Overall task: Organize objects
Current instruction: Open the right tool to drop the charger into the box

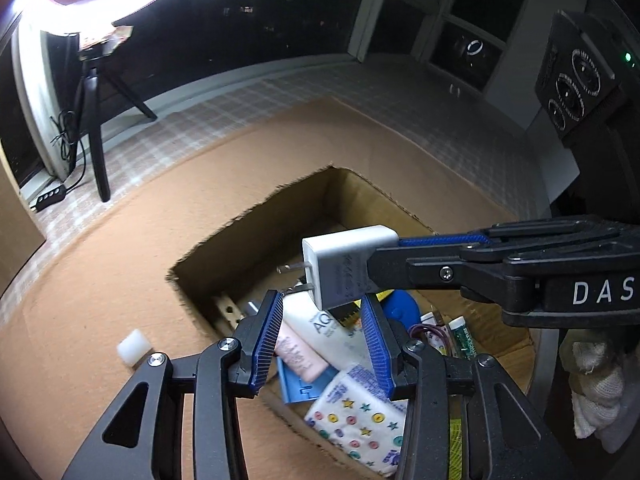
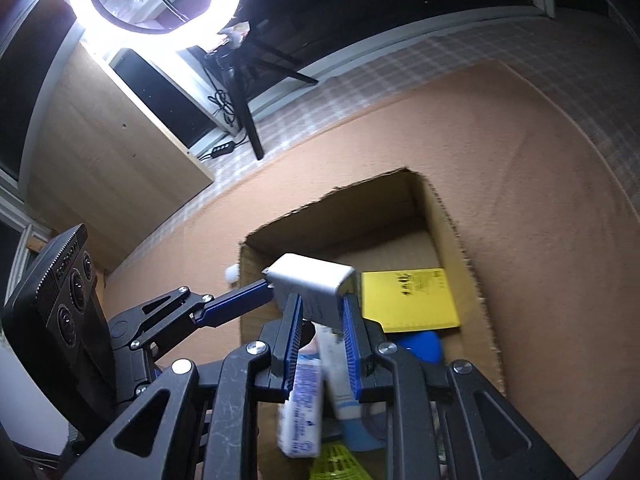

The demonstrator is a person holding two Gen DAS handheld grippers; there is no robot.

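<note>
A ring light [image 2: 156, 0] on a tripod [image 1: 96, 132] glows.

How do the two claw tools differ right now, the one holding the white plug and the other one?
The right gripper is shut on the white charger, held above the open cardboard box; the left gripper holds nothing. The right gripper's jaws stand narrow, pressed on the charger's sides; the left gripper's stand wider apart, with the charger's lower end just over the gap. Both have black frames, blue ribbed pads, and point down over the box.
</note>
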